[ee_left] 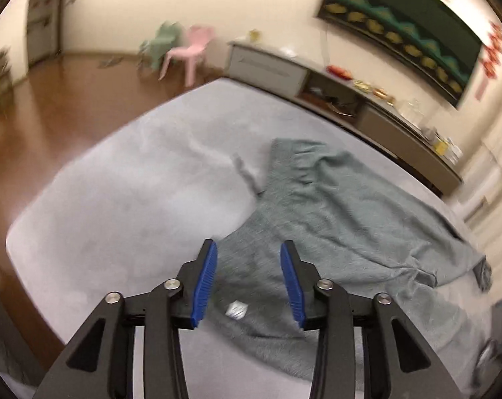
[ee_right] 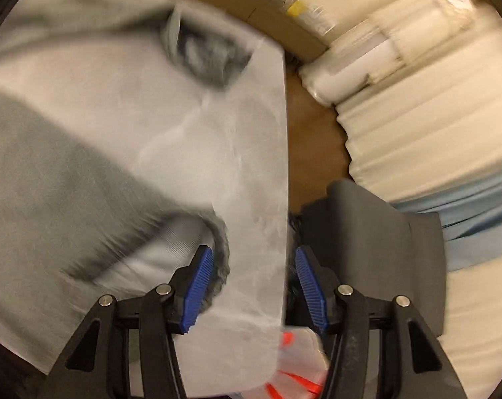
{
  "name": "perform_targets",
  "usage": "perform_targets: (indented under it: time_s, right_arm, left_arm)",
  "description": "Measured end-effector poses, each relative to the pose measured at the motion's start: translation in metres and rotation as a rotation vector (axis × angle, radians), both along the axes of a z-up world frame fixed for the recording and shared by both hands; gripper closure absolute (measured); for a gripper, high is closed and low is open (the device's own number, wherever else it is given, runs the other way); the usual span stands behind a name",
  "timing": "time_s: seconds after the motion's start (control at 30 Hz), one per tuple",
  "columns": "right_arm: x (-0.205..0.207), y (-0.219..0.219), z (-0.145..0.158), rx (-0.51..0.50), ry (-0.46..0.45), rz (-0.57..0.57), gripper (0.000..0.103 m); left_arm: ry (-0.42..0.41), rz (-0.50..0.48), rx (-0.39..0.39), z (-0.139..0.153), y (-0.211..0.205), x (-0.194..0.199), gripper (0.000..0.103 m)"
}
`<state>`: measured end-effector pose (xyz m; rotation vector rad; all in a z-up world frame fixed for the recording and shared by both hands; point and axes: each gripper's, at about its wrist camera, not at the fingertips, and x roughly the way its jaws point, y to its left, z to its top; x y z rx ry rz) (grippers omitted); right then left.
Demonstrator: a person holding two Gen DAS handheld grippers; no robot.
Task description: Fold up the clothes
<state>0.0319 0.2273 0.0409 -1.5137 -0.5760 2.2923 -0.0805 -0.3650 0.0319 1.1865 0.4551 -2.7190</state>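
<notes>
Left wrist: sweater (ee_left: 334,219) label (ee_left: 236,310) unreadable.

Both wrist views look down, sharing the grey-green garment (ee_left: 334,212) and bed (ee_left: 117,199).

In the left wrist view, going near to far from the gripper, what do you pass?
Left hand-held gripper, open → grey-green sweater on the grey bed cover → low sideboard → pink chair by the far wall.

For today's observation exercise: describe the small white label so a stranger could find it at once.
Start at the wide pale grey bed cover, then go to the grey-green fuzzy garment spread across it. At the garment's near edge, between the open left gripper and its base, sits the small white label, the only bright patch on that cloth.
</notes>
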Motion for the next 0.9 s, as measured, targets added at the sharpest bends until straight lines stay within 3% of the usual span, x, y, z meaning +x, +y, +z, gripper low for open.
perform_targets:
  time_s: [0.07, 0.17, 0.2, 0.23, 0.33, 0.43, 0.47, 0.57, 0.63, 0.67, 0.73, 0.8, 0.87, 0.9]
  right_arm:
    - [0.002, -0.024, 0.01, -0.179, 0.06, 0.052, 0.048]
    - [-0.007, -0.07, -0.004, -0.462, 0.02, 0.174, 0.048]
    - [-0.011, -0.082, -0.012, -0.484, -0.008, 0.197, 0.048]
    - [-0.016, -0.095, -0.021, -0.503, -0.036, 0.219, 0.048]
    - [-0.039, -0.101, -0.051, -0.435, -0.129, 0.23, 0.048]
    - [-0.039, -0.078, -0.051, -0.383, -0.111, 0.151, 0.048]
    - [-0.034, -0.069, -0.044, -0.418, -0.086, 0.125, 0.048]
    - [-0.017, -0.046, -0.029, -0.527, -0.033, 0.073, 0.048]
    - [-0.01, -0.031, -0.031, -0.546, -0.032, 0.007, 0.048]
    - [-0.01, -0.021, -0.035, -0.556, -0.04, -0.038, 0.048]
    - [-0.015, 0.002, -0.043, -0.602, -0.063, -0.127, 0.048]
    - [-0.029, 0.01, -0.049, -0.618, -0.064, -0.145, 0.045]
    - [-0.052, 0.007, -0.049, -0.573, -0.083, -0.145, 0.047]
    - [-0.066, 0.003, -0.049, -0.561, -0.076, -0.126, 0.047]
  left_arm:
    - [-0.05, -0.116, -0.024, -0.009, 0.029, -0.026, 0.056]
    - [-0.153, -0.27, -0.087, -0.033, 0.074, -0.054, 0.056]
    - [-0.196, -0.306, -0.113, -0.043, 0.085, -0.056, 0.057]
    - [-0.246, -0.337, -0.141, -0.054, 0.095, -0.053, 0.057]
    - [-0.386, -0.375, -0.175, -0.076, 0.105, -0.025, 0.057]
    - [-0.423, -0.425, -0.185, -0.075, 0.103, 0.011, 0.057]
    - [-0.416, -0.437, -0.176, -0.07, 0.101, 0.021, 0.058]
    - [-0.281, -0.375, -0.069, -0.034, 0.075, 0.032, 0.058]
    - [-0.198, -0.308, -0.055, -0.015, 0.057, 0.019, 0.057]
    - [-0.196, -0.28, -0.073, -0.014, 0.051, 0.005, 0.057]
    - [-0.251, -0.277, -0.119, -0.028, 0.047, -0.028, 0.057]
    - [-0.313, -0.282, -0.184, -0.049, 0.049, -0.052, 0.058]
    - [-0.374, -0.279, -0.227, -0.072, 0.047, -0.07, 0.055]
    - [-0.361, -0.259, -0.231, -0.075, 0.043, -0.073, 0.055]
